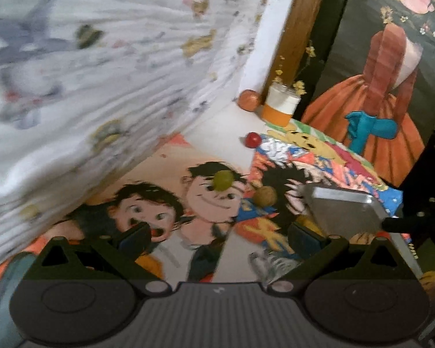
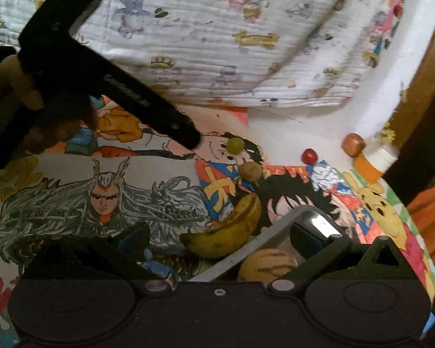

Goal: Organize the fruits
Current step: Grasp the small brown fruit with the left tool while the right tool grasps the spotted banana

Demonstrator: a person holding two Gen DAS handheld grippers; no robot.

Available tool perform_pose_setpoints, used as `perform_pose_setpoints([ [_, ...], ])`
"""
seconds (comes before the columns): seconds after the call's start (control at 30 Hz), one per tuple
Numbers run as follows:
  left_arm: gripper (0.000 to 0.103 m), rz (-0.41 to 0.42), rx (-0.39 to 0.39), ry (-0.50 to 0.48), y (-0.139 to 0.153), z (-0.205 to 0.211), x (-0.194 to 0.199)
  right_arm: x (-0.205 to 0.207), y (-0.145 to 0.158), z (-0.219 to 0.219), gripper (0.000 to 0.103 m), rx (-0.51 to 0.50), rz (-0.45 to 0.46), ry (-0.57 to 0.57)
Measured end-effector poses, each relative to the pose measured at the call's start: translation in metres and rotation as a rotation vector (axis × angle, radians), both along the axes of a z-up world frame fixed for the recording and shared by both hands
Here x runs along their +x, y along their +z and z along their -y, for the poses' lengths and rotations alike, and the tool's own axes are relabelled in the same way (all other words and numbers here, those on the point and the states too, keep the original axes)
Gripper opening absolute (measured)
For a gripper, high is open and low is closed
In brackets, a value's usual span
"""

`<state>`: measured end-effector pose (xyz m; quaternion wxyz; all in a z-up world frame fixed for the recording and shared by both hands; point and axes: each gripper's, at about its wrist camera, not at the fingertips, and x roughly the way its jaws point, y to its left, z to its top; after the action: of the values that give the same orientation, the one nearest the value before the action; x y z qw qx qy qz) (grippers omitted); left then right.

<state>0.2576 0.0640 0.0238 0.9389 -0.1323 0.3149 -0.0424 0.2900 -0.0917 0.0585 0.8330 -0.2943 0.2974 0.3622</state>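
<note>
A green grape-like fruit [image 1: 223,180] [image 2: 235,145] and a brown round fruit [image 1: 264,196] [image 2: 250,170] lie on the cartoon-printed table cover. A small red fruit [image 1: 253,139] [image 2: 309,155] and an orange fruit [image 1: 248,100] [image 2: 353,144] lie farther back. A metal tray [image 1: 345,211] [image 2: 278,232] sits at the right; a banana [image 2: 229,232] leans on its edge and a striped yellow fruit [image 2: 266,264] lies inside. My left gripper [image 1: 217,236] is open and empty, short of the green fruit. My right gripper [image 2: 220,239] is open and empty over the banana and tray. The left gripper's arm [image 2: 107,87] crosses the right wrist view.
A white and orange cup [image 1: 281,107] [image 2: 374,162] with yellow flowers stands at the back by a wooden post [image 1: 301,29]. A white cartoon-print quilt [image 1: 101,72] [image 2: 232,43] hangs along the left side. A painted picture of an orange dress [image 1: 385,101] stands on the right.
</note>
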Motion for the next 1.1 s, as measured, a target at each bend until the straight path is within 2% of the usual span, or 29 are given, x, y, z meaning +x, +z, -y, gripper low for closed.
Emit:
perform_pose_setpoints([
  [0.13, 0.102, 0.012, -0.029, -0.059, 0.000, 0.011, 0.018, 0.013, -0.004, 0.000, 0.102, 0.004, -0.040, 0.047],
  [0.27, 0.102, 0.024, -0.018, -0.116, -0.001, 0.025, 0.035, 0.021, -0.011, 0.000, 0.102, -0.007, -0.061, 0.113],
  [0.47, 0.101, 0.019, -0.059, -0.137, -0.007, 0.033, 0.058, 0.032, -0.019, -0.002, 0.102, 0.001, -0.092, 0.108],
  [0.57, 0.096, 0.010, -0.107, -0.136, -0.012, 0.034, 0.068, 0.036, -0.021, -0.002, 0.102, 0.021, -0.113, 0.080],
  [0.73, 0.088, -0.007, -0.123, -0.109, -0.020, 0.038, 0.083, 0.043, -0.025, -0.005, 0.101, 0.029, -0.116, 0.036],
  [0.93, 0.076, -0.033, -0.124, -0.087, -0.028, 0.042, 0.094, 0.050, -0.026, -0.009, 0.091, 0.028, -0.108, -0.017],
  [1.1, 0.061, -0.047, -0.133, -0.090, -0.032, 0.042, 0.097, 0.054, -0.028, -0.012, 0.084, 0.022, -0.103, -0.050],
])
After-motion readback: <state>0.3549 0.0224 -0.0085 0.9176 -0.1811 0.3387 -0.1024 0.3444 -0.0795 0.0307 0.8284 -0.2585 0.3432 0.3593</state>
